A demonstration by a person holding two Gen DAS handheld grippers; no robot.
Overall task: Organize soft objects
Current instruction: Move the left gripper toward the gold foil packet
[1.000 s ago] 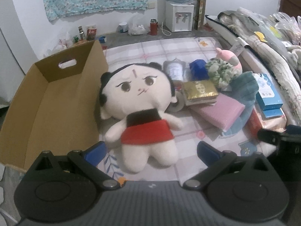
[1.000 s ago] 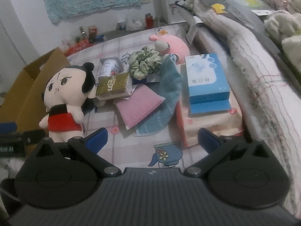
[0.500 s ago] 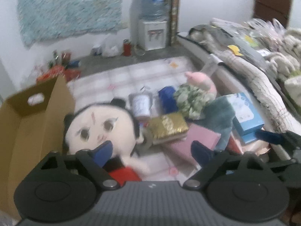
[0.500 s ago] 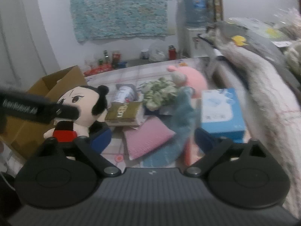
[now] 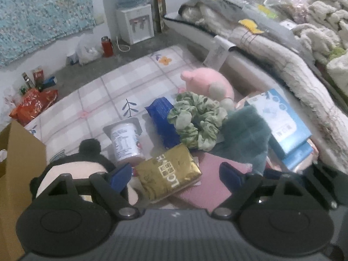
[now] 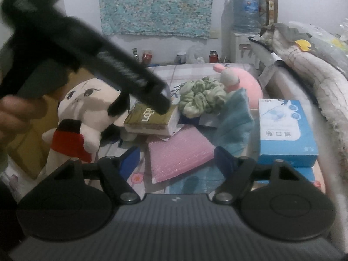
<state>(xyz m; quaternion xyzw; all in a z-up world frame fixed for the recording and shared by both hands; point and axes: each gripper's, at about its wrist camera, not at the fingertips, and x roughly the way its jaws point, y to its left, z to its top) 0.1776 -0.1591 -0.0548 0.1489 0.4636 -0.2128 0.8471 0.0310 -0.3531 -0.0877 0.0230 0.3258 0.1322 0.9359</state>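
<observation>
Left tongs, apart, over a gold foil packet; right tongs, apart after narrowing, empty over a pink bubble-wrap pad. Cream black-haired plush doll beside brown cardboard box, on the checked mat.

Left gripper tilted steeply downward, blue-tipped fingers spread wide, nothing pressed between them. Right gripper angled more gently, its jaws just closing in, gap still clear of any grip. Bare hand at left edge grips the left tool's handle.
</observation>
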